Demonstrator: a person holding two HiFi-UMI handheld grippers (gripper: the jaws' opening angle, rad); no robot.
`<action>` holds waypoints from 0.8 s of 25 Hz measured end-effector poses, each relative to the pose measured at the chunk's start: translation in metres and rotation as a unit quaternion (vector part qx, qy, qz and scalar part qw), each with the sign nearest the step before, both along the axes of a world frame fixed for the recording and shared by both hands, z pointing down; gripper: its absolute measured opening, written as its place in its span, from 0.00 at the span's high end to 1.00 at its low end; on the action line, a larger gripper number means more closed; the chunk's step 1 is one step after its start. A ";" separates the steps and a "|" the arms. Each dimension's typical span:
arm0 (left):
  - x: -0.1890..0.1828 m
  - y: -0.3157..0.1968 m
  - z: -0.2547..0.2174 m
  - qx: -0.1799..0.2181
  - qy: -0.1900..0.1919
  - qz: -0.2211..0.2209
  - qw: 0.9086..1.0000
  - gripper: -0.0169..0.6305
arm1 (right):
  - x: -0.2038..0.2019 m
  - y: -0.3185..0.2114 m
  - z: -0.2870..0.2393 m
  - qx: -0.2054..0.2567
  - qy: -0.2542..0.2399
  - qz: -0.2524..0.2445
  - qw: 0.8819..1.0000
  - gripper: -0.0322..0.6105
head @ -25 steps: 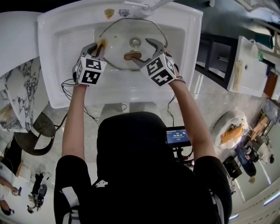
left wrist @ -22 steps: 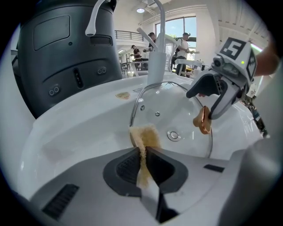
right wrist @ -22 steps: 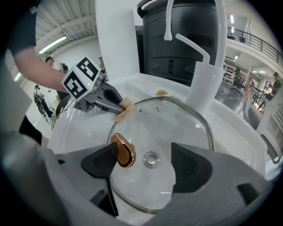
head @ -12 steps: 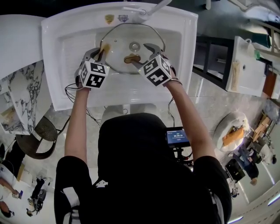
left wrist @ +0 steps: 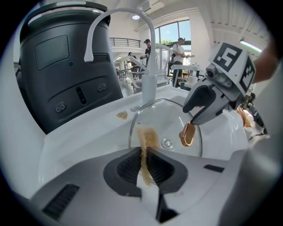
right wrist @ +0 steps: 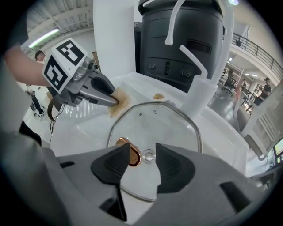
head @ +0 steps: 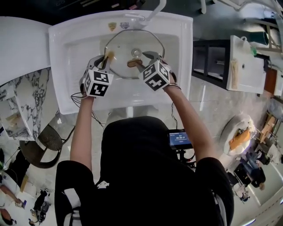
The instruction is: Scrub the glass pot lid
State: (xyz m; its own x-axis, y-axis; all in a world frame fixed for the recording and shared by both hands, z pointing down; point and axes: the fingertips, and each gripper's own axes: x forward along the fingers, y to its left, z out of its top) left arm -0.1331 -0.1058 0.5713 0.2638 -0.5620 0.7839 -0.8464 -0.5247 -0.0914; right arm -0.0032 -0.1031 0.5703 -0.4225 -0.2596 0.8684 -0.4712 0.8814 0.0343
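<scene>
**Lid** (right wrist: 154, 128): round clear glass with a metal rim, two small holes near the far edge and a copper loop handle (right wrist: 128, 154) on top. It sits in the white sink (head: 66, 66), directly ahead of both grippers and below the tap (head: 146, 13).

**Left gripper** (left wrist: 143, 152): the jaws are pinched tight on a thin tan pad (left wrist: 146, 139). The pad's far end pokes out past the jaw tips and meets the lid's rim.

**Right gripper** (right wrist: 143, 159): the jaws are closing, with a gap between them. The handle stands inside that gap, close against the left jaw and clear of the right one (the drain shows through the glass in the remaining space).

**Sink**: the basin holds the lid, which spans most of its width.
</scene>
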 end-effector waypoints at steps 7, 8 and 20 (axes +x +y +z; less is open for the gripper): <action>0.001 0.006 -0.042 0.033 0.024 -0.003 0.999 0.94 | 0.012 0.007 -0.033 0.021 0.000 0.033 0.999 0.80; 0.001 0.008 -0.050 0.038 0.029 -0.001 0.999 0.94 | 0.013 0.008 -0.039 0.023 -0.006 0.041 0.999 0.84; 0.007 0.038 -0.162 0.118 0.121 -0.011 0.986 0.94 | -0.007 0.028 -0.141 0.119 -0.089 0.115 0.982 0.95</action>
